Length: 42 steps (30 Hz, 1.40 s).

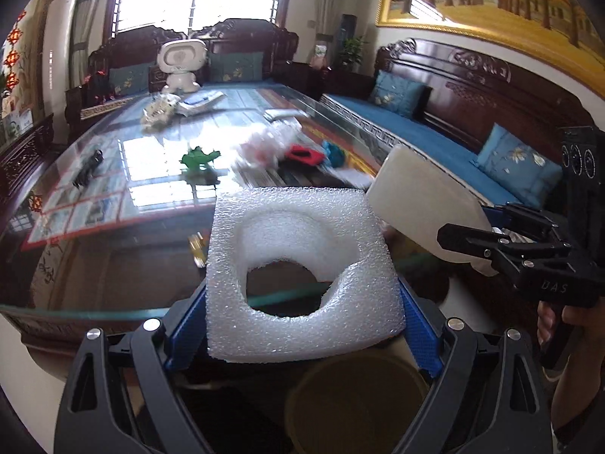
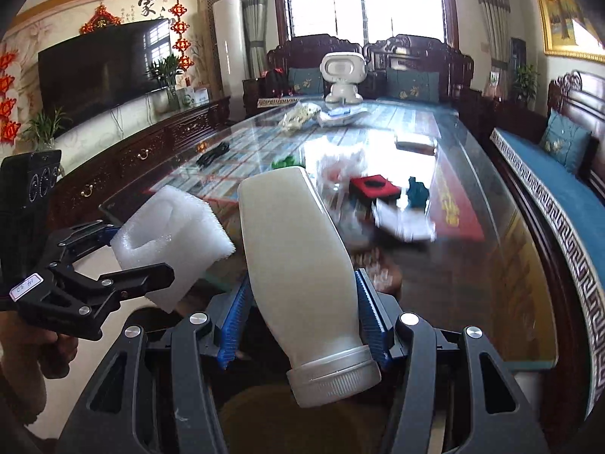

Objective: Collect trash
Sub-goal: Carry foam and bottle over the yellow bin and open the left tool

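A white foam block with a round hole sits between the blue pads of my left gripper, which is shut on its two sides. In the right wrist view, my right gripper is shut on a white plastic bottle whose grey screw cap points back at the camera. Each view shows the other tool: the right gripper with the bottle at the right, the left gripper with the foam at the left. Below both, a round tan bin shows.
A long glass-topped table stretches ahead with a green crumpled scrap, a plastic bag, a red and black box, a teal item, papers and a white robot toy. Wooden sofas flank it.
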Motion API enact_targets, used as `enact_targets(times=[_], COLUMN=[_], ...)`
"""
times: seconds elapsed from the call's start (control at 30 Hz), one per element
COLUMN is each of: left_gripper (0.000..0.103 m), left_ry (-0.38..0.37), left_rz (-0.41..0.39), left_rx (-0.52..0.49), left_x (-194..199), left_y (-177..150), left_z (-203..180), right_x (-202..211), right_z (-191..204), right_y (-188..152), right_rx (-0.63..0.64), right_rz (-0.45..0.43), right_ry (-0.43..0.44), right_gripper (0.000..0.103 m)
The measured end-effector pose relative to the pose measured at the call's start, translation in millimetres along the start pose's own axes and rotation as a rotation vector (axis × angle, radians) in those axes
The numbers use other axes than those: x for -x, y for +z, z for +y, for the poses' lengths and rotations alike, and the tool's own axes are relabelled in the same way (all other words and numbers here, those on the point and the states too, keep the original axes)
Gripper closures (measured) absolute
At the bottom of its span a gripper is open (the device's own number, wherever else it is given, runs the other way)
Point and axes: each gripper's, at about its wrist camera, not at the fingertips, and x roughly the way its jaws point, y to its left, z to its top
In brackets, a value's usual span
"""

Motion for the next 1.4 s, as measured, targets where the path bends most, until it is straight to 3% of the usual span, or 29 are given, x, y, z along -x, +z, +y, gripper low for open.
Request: enact_targets(times=[0.13, 0.4, 0.6, 1.0, 1.4], left_gripper=[0.014, 0.014, 0.014, 0.014, 0.009], left_ry=[-0.036, -0.087, -0.104, -0.103, -0.218], left_rz=[0.051, 0.188, 0.294, 0.365, 0.491], left_rx=[-0.026, -0.051, -0.055, -0.068, -0.129], left_x=[-4, -30, -56, -87, -116], left_y=[-37, -108, -142, -161, -175], left_z=[-18, -32, -33, -37, -66], right_x=[10, 3, -13, -21, -19], right_z=[8, 14, 13, 0, -11], right_y=[-44, -116, -158, -185, -190], right_rx=[0.002, -0.086, -0.14, -0.164, -0.18], right_rz=[0.023, 0.124, 0.215, 0.273, 0.298], right_ry=[-0.051, -0.062, -0.052, -0.094, -0.115], right_gripper=[0.05, 0.05, 0.05, 0.05, 0.05])
